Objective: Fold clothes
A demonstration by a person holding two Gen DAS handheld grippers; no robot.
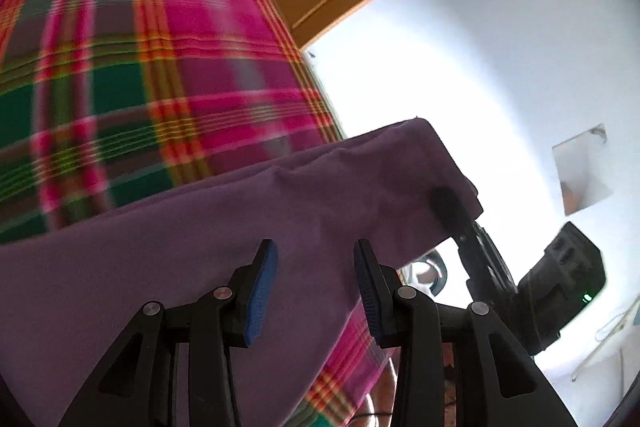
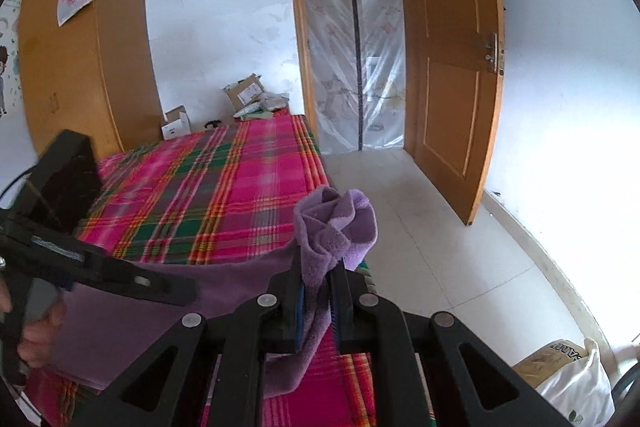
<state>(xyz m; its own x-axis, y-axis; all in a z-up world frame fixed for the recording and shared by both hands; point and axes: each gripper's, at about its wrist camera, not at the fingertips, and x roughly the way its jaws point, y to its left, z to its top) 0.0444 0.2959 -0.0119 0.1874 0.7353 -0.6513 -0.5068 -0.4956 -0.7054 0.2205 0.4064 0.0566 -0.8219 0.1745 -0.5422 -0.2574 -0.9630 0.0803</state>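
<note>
Right wrist view. Item: purple cloth [image 2: 336, 227], fleece by the look of it, one piece. Location: on the plaid bed [image 2: 224, 195], near its floor-side edge; one corner is bunched up off the bed in my right gripper [image 2: 318, 303], the rest lies flat toward the left gripper [image 2: 132, 281].

Right gripper: jaws nearly together, clamped on a wad of that corner, which pokes up past the pads [image 2: 298, 301].

Left wrist view. Left gripper [image 1: 316, 291]: jaws about half open, nothing between the pads [image 1: 262, 291]; it hangs above the flat part of the cloth [image 1: 200, 227], and I cannot tell whether it touches. The right gripper [image 1: 452, 211] shows at the far lifted edge.

Handling, as I judge it: light, soft, limp, no stiffness of its own; it drapes and sags between grips. Nap looks grippy, so slip is unlikely. Not fragile. A bunched grip makes an untidy fold.

Where I would take hold: a corner or hem on the near edge, pinched flat through all layers, matching the right-hand corner, so the edge hangs straight between the two grippers.
</note>
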